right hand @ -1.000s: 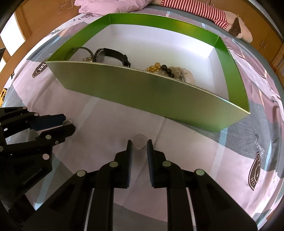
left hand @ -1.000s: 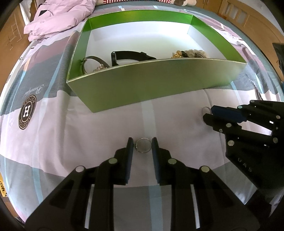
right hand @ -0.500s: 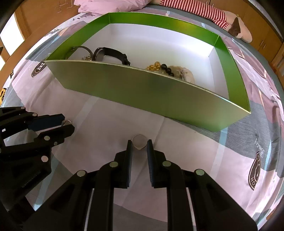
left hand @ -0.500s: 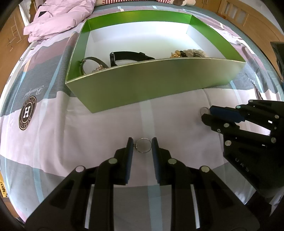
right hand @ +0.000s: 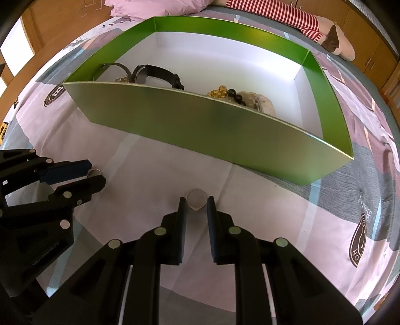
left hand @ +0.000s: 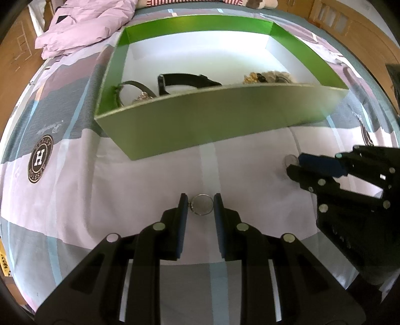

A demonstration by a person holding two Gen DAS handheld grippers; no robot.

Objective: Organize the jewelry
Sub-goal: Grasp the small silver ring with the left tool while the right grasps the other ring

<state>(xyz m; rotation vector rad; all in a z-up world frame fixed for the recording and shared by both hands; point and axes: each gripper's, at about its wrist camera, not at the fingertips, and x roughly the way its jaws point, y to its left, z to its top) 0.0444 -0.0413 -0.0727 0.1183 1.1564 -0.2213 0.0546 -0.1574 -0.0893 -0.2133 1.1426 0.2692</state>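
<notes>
My left gripper (left hand: 200,205) is shut on a silver ring (left hand: 202,204) with a small setting, held just above the bedspread. My right gripper (right hand: 196,203) is shut on a second pale ring (right hand: 196,199). Each gripper also shows in the other's view: the right one (left hand: 293,165) with its ring (left hand: 290,160), the left one (right hand: 96,173) with its ring (right hand: 95,171). Ahead stands a green box (left hand: 225,125) with a white floor. It holds black watches (left hand: 185,81) and a gold and beaded bracelet pile (left hand: 267,76).
The box (right hand: 212,125) sits on a bed with a pink, grey and white patterned cover (left hand: 62,187). A pink quilt (left hand: 82,27) lies beyond the box at the left. A striped plush toy (right hand: 287,17) lies at the far right. Wooden furniture (right hand: 370,25) rings the bed.
Both grippers have risen slightly with their rings and drawn a little closer to the box. Their grip has not changed.
</notes>
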